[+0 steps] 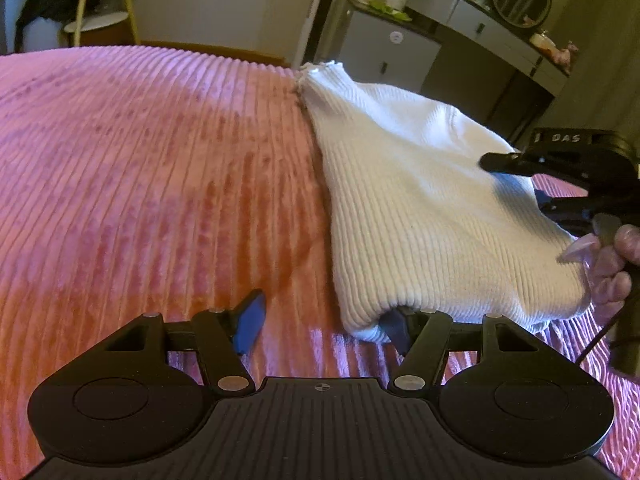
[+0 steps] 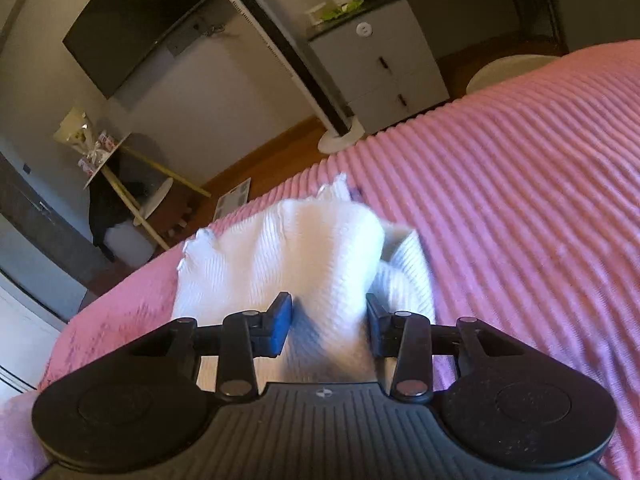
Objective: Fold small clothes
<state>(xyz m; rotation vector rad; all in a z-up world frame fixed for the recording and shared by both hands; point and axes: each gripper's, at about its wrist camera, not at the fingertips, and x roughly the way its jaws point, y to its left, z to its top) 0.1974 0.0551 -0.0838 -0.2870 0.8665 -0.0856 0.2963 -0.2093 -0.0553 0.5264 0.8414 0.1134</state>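
Your right gripper pinches white knit garment, raising fold off pink bed. Left gripper jaws wide, empty, straddling hem, likely as anchor.

From my left gripper, the right-hand fingertip is tucked under the hem of the white knit garment, so I can't see its pad. Off to that side, the right gripper and the hand holding it are cut by the picture's edge. Ahead of my right gripper, the white knit garment is blurred, and I cannot tell whether the pads press it.
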